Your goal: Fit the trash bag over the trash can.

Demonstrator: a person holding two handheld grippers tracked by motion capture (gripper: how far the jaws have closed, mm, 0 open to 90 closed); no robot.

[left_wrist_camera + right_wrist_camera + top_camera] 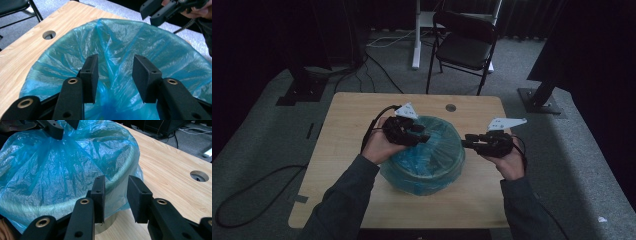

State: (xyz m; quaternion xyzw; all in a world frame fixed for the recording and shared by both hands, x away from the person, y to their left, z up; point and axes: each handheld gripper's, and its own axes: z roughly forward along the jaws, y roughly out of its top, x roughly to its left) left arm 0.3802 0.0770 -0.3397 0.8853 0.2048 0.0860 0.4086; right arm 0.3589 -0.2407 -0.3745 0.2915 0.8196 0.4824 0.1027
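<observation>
Left hand-held gripper (pixel 424 136) hovers over the blue bag (pixel 432 160) lining the bin (pixel 107 221) mid-surface, jaws wide and holding nothing. Right hand-held gripper (pixel 467 142) waits just right of the bin's rim, jaws also apart and empty. The thin film could tear if pinched and pulled hard, or slip off the rim if tugged from one side only.

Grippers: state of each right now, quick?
Left gripper: open, jaws apart over the blue bag, holding nothing.
Right gripper: open, jaws apart beside the bag's rim, holding nothing.
</observation>
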